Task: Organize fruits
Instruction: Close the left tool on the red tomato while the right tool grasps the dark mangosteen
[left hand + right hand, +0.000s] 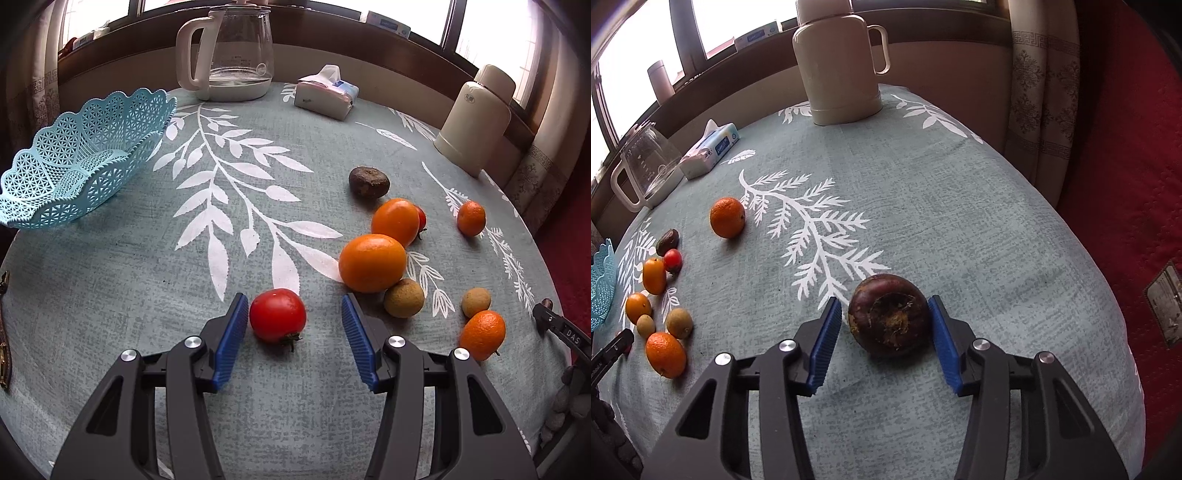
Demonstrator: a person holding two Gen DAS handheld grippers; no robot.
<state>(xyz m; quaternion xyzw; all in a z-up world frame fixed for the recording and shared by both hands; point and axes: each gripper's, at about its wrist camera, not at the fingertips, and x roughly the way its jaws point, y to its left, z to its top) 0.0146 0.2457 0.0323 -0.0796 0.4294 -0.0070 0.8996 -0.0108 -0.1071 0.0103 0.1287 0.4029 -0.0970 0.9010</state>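
both grippers are lined up on a fruit but neither has closed. the left gripper [293, 314] is spread wide around the tomato [277, 315], which sits on the cloth [147, 295] close to the left pad with a clear gap on the right side. the right gripper [882, 317] is spread around a dark fruit [888, 319] (can't tell what kind), with the right pad about touching it and a small gap on the left.

if it were me: shift the left gripper a bit so the tomato is centred between the pads, otherwise one pad hits first and just rolls it away. squeeze gently, tomatoes are soft and the skin is slick. the dark fruit looks firmer, but it's nearly as wide as the opening, so get the pads onto the widest part before closing or it'll probably pop out forward.

containers: the blue basket [85, 155] is off at the far left of the table, well away from everything, and has nothing in it as far as i can see through the lattice. so none of the sorting is done. the oranges [372, 263], the two small brown fruits [403, 298] and the other bits are all loose on the cloth. the kettle [236, 55] at the back has a little water in the bottom, and the thermos [842, 62] is shut.
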